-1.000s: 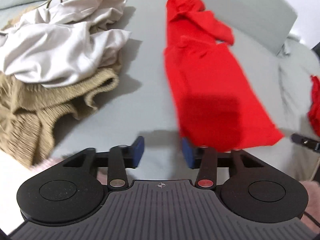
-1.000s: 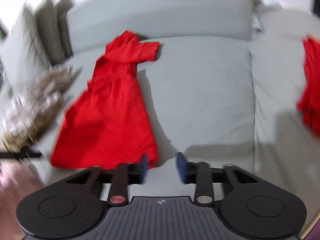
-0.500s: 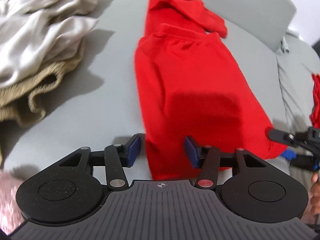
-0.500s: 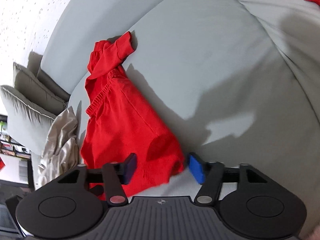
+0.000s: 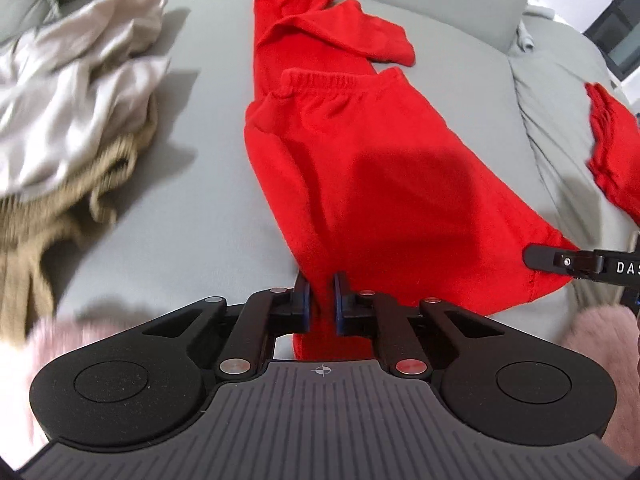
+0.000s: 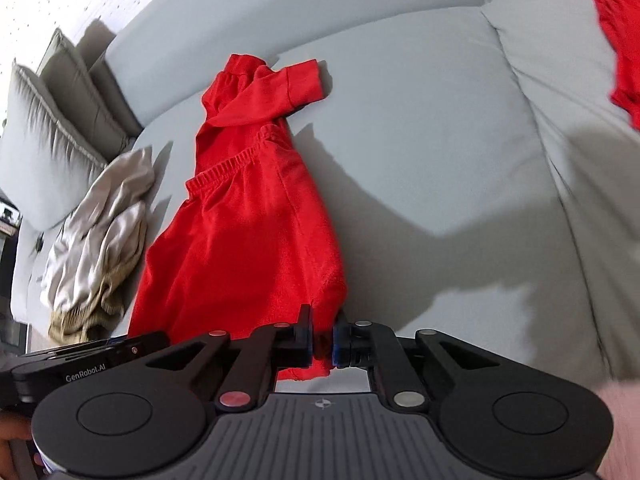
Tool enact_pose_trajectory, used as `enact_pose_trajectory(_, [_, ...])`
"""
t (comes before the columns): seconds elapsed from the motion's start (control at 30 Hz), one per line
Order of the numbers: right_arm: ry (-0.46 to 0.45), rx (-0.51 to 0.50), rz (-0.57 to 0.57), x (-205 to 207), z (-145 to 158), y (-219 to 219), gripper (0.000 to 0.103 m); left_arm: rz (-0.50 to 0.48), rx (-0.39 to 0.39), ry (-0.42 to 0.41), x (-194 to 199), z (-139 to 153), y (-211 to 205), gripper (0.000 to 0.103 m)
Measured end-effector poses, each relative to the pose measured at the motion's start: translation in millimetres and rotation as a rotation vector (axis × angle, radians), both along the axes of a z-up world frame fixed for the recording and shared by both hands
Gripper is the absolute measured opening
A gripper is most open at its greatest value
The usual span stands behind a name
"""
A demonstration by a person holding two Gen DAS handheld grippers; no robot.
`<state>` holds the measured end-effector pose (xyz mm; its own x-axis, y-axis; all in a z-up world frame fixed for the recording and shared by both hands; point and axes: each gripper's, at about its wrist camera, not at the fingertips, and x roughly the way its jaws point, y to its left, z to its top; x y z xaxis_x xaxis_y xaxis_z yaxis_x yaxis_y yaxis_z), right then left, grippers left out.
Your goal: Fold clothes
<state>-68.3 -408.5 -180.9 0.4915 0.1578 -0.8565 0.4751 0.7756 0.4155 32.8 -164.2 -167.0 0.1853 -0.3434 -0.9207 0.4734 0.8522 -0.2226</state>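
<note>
Red shorts with an elastic waistband lie lengthwise on the grey sofa seat, waistband at the far end. My left gripper is shut on the near left hem corner. My right gripper is shut on the near right hem corner of the same shorts. The right gripper also shows at the right edge of the left wrist view. A red t-shirt lies bunched beyond the waistband, and shows in the right wrist view.
A pile of beige and tan clothes lies left of the shorts, seen too in the right wrist view. Another red garment lies on the right cushion. Grey pillows stand at the sofa's left end.
Both grippers moved in onto the near hem of the shorts and closed on its corners. They were open half a second ago.
</note>
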Motion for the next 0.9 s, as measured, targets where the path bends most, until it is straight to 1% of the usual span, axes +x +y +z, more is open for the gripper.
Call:
enact_pose_trajectory(0.1, [0.012, -0.021, 0.023, -21.8, 9.3, 14.1, 0.008, -0.021, 0.016, -0.009, -27.0, 6.1, 7.8, 0.011])
enact_pose_trajectory(0.2, [0.018, -0.058, 0.041, -44.5, 13.9, 28.6, 0.008, -0.059, 0.048, -0.040, -53.6, 8.7, 7.8, 0.011])
enact_pose_trajectory(0.23, [0.020, -0.072, 0.046, -51.2, 14.6, 33.2, 0.008, -0.063, 0.054, -0.045, -57.1, 8.4, 8.0, 0.011])
enact_pose_trajectory(0.3, [0.030, -0.097, 0.050, -56.9, 10.9, 41.1, 0.008, -0.092, 0.112, -0.071, -72.3, -1.8, 2.8, 0.012])
enact_pose_trajectory(0.33, [0.034, -0.118, 0.054, -57.0, 7.3, 45.3, 0.009, -0.102, 0.145, -0.078, -77.2, -9.5, -0.5, 0.015])
enact_pose_trajectory(0.37, [0.037, -0.138, 0.057, -57.2, 4.0, 49.2, 0.012, -0.104, 0.163, -0.077, -78.7, -14.1, -2.5, 0.019])
enact_pose_trajectory(0.4, [0.037, -0.153, 0.055, -57.8, 3.3, 51.3, 0.019, -0.097, 0.192, -0.081, -79.3, -19.4, -4.6, 0.025])
enact_pose_trajectory(0.43, [0.037, -0.168, 0.053, -58.3, 2.6, 53.3, 0.025, -0.087, 0.223, -0.085, -79.7, -25.1, -6.6, 0.033])
enact_pose_trajectory(0.47, [0.036, -0.183, 0.051, -58.8, 1.9, 55.4, 0.035, -0.079, 0.243, -0.096, -80.3, -25.5, -6.8, 0.034])
enact_pose_trajectory(0.5, [0.036, -0.199, 0.049, -59.4, 1.2, 57.4, 0.040, -0.078, 0.246, -0.100, -80.7, -25.1, -6.0, 0.036])
enact_pose_trajectory(0.53, [0.036, -0.214, 0.047, -59.9, 0.5, 59.4, 0.041, -0.071, 0.241, -0.119, -82.9, -20.1, -2.9, 0.042])
enact_pose_trajectory(0.57, [0.030, -0.229, 0.047, -61.2, 1.4, 61.0, 0.045, -0.066, 0.238, -0.136, -84.8, -15.8, -0.3, 0.045])
enact_pose_trajectory(0.6, [0.002, -0.239, 0.060, -65.5, 9.1, 60.6, 0.048, -0.054, 0.239, -0.159, -86.7, -9.9, 3.8, 0.045])
enact_pose_trajectory(0.63, [-0.002, -0.244, 0.061, -65.5, 10.7, 61.4, 0.049, -0.038, 0.241, -0.177, -88.1, -4.4, 7.9, 0.047])
enact_pose_trajectory(0.73, [-0.035, -0.281, 0.061, -66.6, 24.0, 63.5, 0.054, -0.003, 0.224, -0.193, -91.6, 8.2, 18.1, 0.047])
enact_pose_trajectory(0.8, [-0.059, -0.288, 0.077, -61.8, 30.8, 67.0, 0.062, -0.001, 0.217, -0.205, -91.1, 14.5, 19.1, 0.047])
enact_pose_trajectory(0.9, [-0.087, -0.303, 0.113, -51.7, 38.9, 74.3, 0.063, -0.024, 0.211, -0.253, -89.3, 24.9, 13.7, 0.047])
